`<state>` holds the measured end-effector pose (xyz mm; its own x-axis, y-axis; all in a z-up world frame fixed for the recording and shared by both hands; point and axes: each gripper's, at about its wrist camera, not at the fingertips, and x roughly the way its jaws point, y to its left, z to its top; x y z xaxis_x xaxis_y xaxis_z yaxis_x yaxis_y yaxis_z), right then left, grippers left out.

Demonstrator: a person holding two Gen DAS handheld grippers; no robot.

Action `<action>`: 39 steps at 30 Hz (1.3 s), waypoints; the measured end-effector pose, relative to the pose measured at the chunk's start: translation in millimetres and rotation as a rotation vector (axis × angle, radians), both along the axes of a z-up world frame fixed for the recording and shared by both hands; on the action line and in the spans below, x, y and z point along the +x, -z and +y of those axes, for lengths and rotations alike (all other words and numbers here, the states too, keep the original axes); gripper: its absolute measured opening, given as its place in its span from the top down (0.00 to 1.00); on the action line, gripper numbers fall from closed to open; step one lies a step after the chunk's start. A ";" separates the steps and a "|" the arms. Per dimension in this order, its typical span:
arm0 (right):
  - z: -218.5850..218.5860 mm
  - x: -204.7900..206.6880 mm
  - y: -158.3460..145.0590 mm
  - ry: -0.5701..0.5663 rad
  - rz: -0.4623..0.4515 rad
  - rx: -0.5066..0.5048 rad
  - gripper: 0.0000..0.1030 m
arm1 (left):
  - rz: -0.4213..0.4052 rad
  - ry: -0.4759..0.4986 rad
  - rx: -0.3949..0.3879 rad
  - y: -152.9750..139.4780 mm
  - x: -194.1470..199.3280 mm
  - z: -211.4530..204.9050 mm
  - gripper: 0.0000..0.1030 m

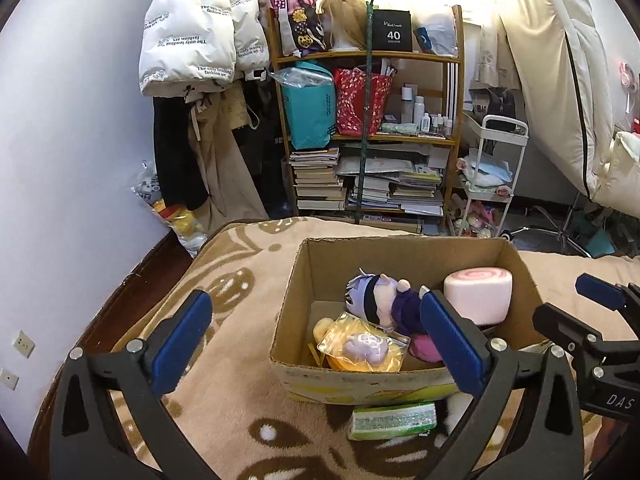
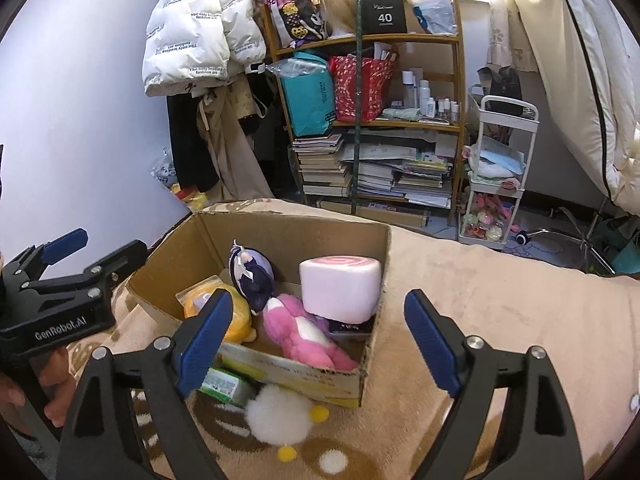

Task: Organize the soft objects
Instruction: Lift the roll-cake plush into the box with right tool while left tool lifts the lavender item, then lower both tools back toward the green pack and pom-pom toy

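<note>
- Beige patterned blanket point(image 2: 480, 300) covers the bed under everything.
- Cardboard box point(image 1: 316, 272) sits open on it, holding a pink roll cushion point(image 2: 340, 288), a pink plush point(image 2: 304, 336), a purple-haired doll point(image 1: 380, 296) and a bagged yellow toy point(image 1: 364, 344).
- Left gripper point(image 1: 316, 344) and right gripper point(image 2: 320, 340) hover spread wide, empty.
- White fluffy chick point(image 2: 276, 412) and green packet point(image 1: 392, 420) lie just beside the box's front wall.

Daylight pours in from behind the wooden shelf point(image 1: 368, 92), blowing the wall above it out to white glare. Below the shelf everything is evenly lit and sharp, shadows faint. Fisheye bending curves both views, corners black.
</note>
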<state>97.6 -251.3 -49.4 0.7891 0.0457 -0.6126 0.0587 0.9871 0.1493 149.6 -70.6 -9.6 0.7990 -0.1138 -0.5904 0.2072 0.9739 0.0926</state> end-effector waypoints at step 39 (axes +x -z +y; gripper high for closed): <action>13.0 -63.8 16.8 0.005 0.090 -0.037 0.01 | 0.166 0.012 0.036 25.4 -71.9 24.0 0.01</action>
<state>33.8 -238.3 -66.3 0.7311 0.0182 -0.6820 0.0748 0.9915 0.1067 77.7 -46.6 -34.9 0.6890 -0.0994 -0.7180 0.2344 0.9679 0.0910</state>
